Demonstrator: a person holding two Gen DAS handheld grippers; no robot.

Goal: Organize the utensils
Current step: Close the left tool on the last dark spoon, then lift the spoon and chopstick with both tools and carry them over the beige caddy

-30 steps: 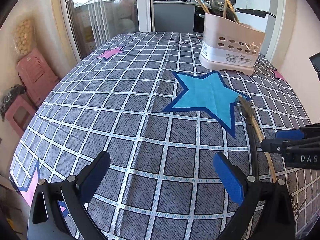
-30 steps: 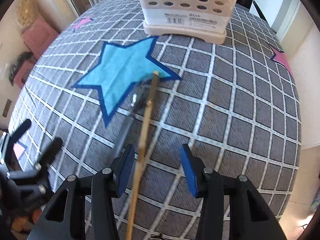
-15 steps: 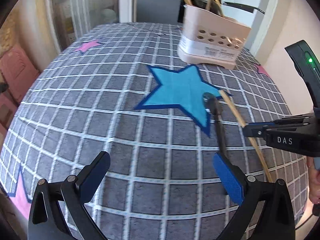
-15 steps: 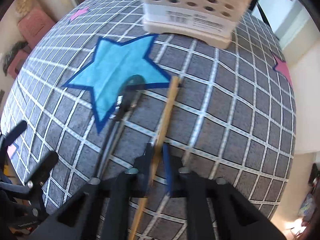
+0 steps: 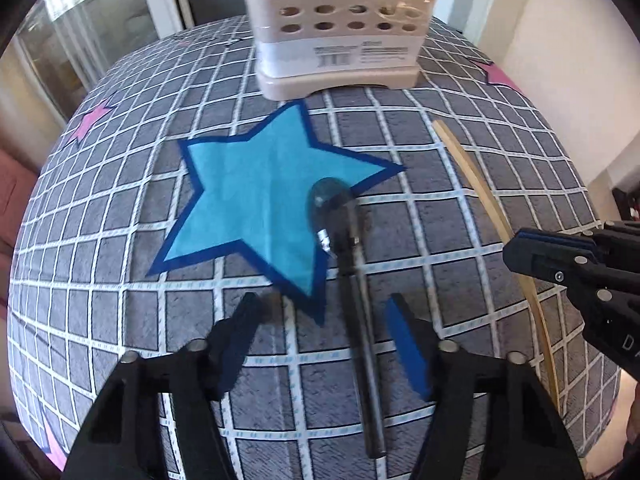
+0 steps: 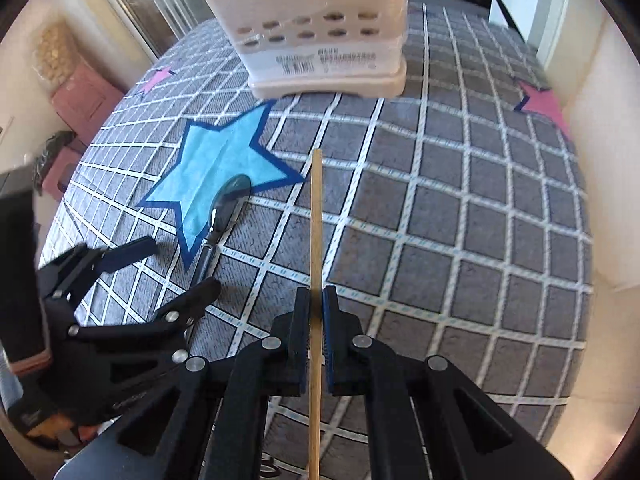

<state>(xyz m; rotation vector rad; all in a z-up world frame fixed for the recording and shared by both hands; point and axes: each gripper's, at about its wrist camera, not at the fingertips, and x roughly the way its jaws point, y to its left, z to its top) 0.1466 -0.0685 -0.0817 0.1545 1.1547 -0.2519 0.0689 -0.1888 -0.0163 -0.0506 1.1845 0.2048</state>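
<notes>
We are at the pick-up step, with one utensil per tool. Our right tool (image 6: 316, 312) is clamped on the thin pale wooden chopstick (image 6: 317, 216), its blue pads pressing either side of the shaft, which points ahead toward the beige perforated plastic utensil holder (image 6: 320, 48) at the far end of the counter (image 6: 460, 220) under its grey checked cloth; whether the stick's tip has left the cloth we cannot tell. Our left tool (image 5: 320, 320) is spread wide and sits low over the dark-handled metal spoon (image 5: 352, 264), whose bowl rests on a point of the cloth's blue star (image 5: 248, 200) while the handle runs back between the two fingers without touching either. The holder already has other sticks standing in it. Next, we judge, the left tool must settle squarely over the handle and pinch it, since it is slim and lies flat on soft cloth. Then both utensils need raising above the holder's rim and lowering in upright.
</notes>
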